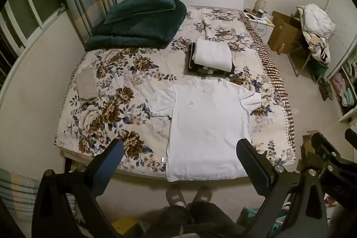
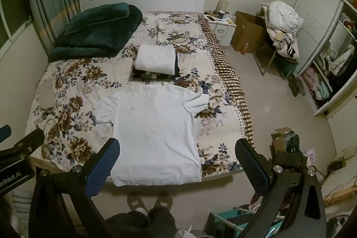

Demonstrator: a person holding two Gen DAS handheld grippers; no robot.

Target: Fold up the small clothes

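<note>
White T-shirt [image 1: 207, 124] lies flat, hem at the bed [image 1: 100, 86] edge; both tongs [image 1: 180, 148] [image 2: 178, 148] gape apart above.

White T-shirt [image 1: 208, 124] smooth matt cloth; bedsheet [image 1: 107, 108] floral fabric.

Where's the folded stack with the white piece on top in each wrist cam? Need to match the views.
Left wrist: the folded stack sits right of centre, upper middle, just beyond the collar of the spread white T-shirt.
Right wrist: the folded stack sits left of centre, upper middle, again just past the T-shirt collar.
Shared landmark: the dark green blanket at the head of the bed, left of the stack.
</note>
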